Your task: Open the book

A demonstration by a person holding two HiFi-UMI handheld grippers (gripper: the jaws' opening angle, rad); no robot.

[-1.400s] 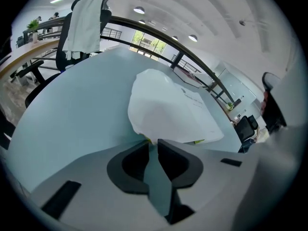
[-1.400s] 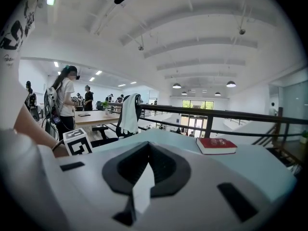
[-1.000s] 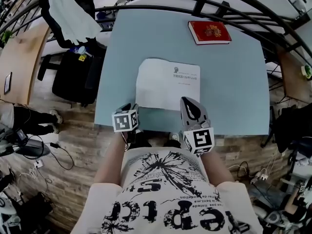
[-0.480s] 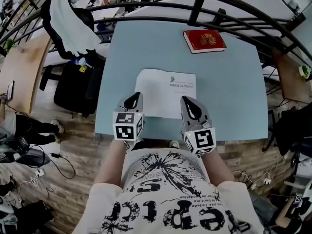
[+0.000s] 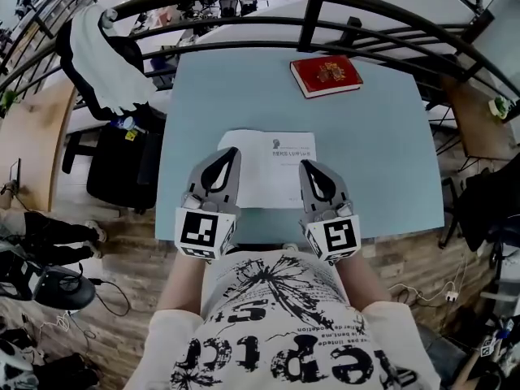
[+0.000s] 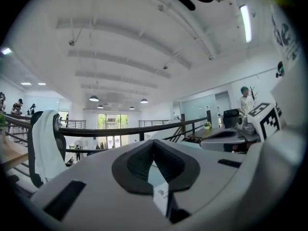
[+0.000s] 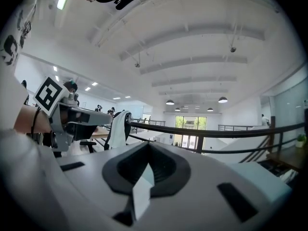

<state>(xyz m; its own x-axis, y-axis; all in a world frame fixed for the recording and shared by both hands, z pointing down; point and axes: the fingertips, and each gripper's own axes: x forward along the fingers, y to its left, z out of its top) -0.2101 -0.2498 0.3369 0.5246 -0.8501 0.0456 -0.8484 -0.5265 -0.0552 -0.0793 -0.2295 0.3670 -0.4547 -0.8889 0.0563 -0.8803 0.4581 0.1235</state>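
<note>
Placement decides this one: the white book (image 5: 272, 165) lies flat at the middle of the table (image 5: 382, 161), directly ahead of both grippers and square with the near edge. As seen here it is wider across the frame than it is deep, with the cover print toward its upper right. The left gripper (image 5: 226, 158) points over the book's lower left corner and the right gripper (image 5: 310, 169) over its lower right, so the book sits between the two tips and neither is clearly nearer. Each gripper has its jaws drawn together at the tip and holds nothing. In the left gripper view only a sliver of book (image 6: 161, 196) shows through the hollow below the closed tip (image 6: 153, 146), and the right gripper view shows the same kind of sliver (image 7: 139, 194) under its tip (image 7: 147, 148). Whether either tip touches the cover cannot be told. Which side carries the spine is not clear either, though the upright print suggests the left, which would make the right edge the one to lift. A red book (image 5: 327, 75) lies well apart at the upper right of the table, clear of any reach. Beyond the far edge runs a dark railing (image 5: 309, 23), and a chair (image 5: 118, 149) draped with a white cloth (image 5: 101, 55) stands off the table at the upper left. Nothing stands between the grippers and the white book.
</note>
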